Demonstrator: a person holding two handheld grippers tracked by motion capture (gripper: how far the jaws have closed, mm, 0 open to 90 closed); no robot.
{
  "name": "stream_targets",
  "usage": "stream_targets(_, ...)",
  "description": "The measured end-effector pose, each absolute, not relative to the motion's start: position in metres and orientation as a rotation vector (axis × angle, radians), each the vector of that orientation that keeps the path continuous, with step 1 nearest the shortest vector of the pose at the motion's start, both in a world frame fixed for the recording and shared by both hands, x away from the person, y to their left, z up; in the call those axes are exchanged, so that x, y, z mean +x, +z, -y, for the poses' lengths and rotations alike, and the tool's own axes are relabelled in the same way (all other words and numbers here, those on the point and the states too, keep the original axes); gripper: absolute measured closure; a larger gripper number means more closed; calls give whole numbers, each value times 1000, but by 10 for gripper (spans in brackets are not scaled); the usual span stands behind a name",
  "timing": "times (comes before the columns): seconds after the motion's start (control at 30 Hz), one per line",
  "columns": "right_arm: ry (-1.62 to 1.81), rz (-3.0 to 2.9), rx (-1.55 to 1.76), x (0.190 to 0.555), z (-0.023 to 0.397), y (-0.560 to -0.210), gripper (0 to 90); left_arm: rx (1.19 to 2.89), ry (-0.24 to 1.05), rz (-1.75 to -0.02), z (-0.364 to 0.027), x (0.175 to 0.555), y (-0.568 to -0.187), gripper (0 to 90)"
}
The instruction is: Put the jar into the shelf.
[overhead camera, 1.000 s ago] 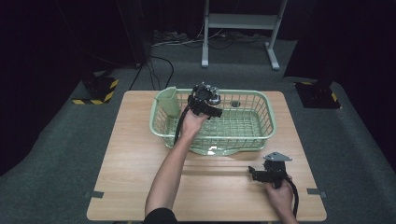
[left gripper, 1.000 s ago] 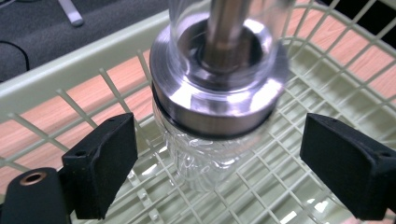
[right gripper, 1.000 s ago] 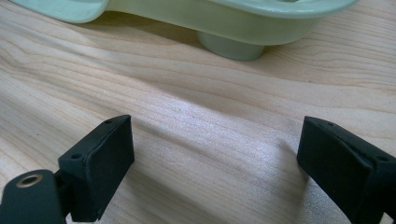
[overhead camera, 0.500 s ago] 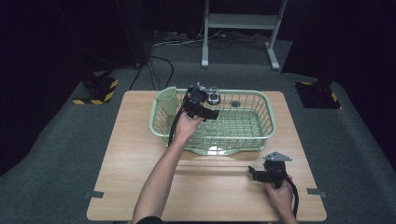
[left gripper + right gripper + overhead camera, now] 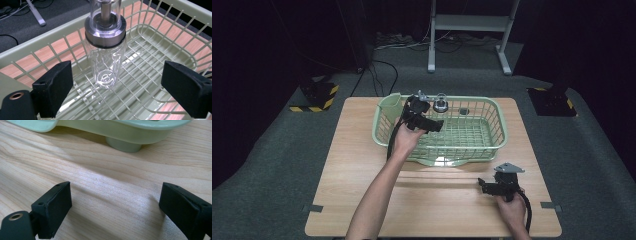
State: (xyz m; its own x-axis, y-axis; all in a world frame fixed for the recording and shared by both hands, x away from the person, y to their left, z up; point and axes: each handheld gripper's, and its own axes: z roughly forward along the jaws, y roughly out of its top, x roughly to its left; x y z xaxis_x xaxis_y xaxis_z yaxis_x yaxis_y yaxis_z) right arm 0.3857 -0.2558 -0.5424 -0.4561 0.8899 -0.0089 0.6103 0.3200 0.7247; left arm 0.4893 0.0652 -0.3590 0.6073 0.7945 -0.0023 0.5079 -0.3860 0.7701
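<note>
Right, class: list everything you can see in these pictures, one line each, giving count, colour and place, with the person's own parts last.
Table: one, light wood, centre of the dark floor.
Basket: one, pale green, far half of the table.
Bottle: one, clear with a metal collar, upright in the basket near its far wall.
Small dark item: one, inside the basket; too small to identify.
Metal stand: one, grey, floor beyond the table.
Left gripper: one, black, over the basket, fingers open facing the bottle.
Right gripper: one, black, near table edge, open.
</note>
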Motion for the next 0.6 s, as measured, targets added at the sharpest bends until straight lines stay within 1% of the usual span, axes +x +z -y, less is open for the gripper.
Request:
stream_targets(0.17,930,-2184,1330,386,256,-542,106,2068,489,-1016,-69,482,-357,106)
stream_targets(0.33,930,-2184,1329,386,256,-542,106,2041,451,-1022,-74,475,-356,104)
stream_targets(0.6,930,-2184,1329,386,256,-542,106,2041,468,-1006,-77,459,-351,105)
